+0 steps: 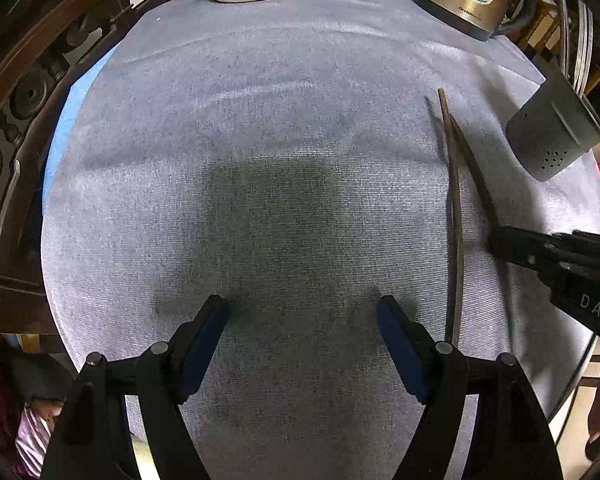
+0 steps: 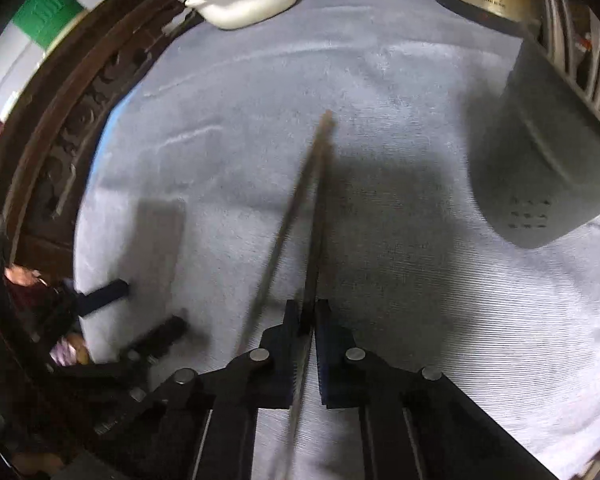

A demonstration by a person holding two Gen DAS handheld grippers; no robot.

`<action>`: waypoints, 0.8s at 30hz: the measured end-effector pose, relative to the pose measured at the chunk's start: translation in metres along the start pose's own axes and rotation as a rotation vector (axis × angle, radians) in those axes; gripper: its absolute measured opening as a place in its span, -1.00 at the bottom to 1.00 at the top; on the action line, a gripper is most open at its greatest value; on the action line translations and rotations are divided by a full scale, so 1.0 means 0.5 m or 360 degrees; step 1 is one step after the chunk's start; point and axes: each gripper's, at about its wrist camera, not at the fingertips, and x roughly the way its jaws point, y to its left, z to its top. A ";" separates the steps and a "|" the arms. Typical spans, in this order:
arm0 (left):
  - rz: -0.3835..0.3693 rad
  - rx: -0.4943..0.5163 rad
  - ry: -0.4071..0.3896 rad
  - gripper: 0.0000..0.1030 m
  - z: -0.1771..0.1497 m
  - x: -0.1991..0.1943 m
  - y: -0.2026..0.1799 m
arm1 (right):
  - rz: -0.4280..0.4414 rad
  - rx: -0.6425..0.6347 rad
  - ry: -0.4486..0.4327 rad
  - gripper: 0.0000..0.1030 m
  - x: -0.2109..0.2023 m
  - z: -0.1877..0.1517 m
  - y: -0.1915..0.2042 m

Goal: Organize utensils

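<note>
The right gripper (image 2: 309, 312) is clamped on one thin, stiff, light chopstick (image 2: 314, 216) near the table's (image 1: 300, 80) right edge beside the grey holder (image 2: 548, 152), gripped low so it may pivot, while the left gripper (image 1: 302, 316) hangs open.

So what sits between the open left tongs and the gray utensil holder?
The two chopsticks and the right tongs, shut on one, lie between the left tongs and utensil holder, seen in the left wrist view.

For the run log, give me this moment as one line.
right gripper: shut on chopstick | second chopstick: on cloth | left gripper: open, empty | holder: upright
</note>
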 end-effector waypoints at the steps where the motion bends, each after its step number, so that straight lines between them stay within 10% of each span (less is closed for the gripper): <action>1: -0.0005 -0.0004 0.0002 0.52 0.001 0.000 0.001 | -0.0025 -0.0015 0.0008 -0.87 -0.002 -0.002 -0.005; 24: -0.0149 0.0117 0.0155 0.51 0.151 -0.001 -0.124 | -0.0125 -0.0110 0.0121 -0.84 -0.033 -0.040 -0.104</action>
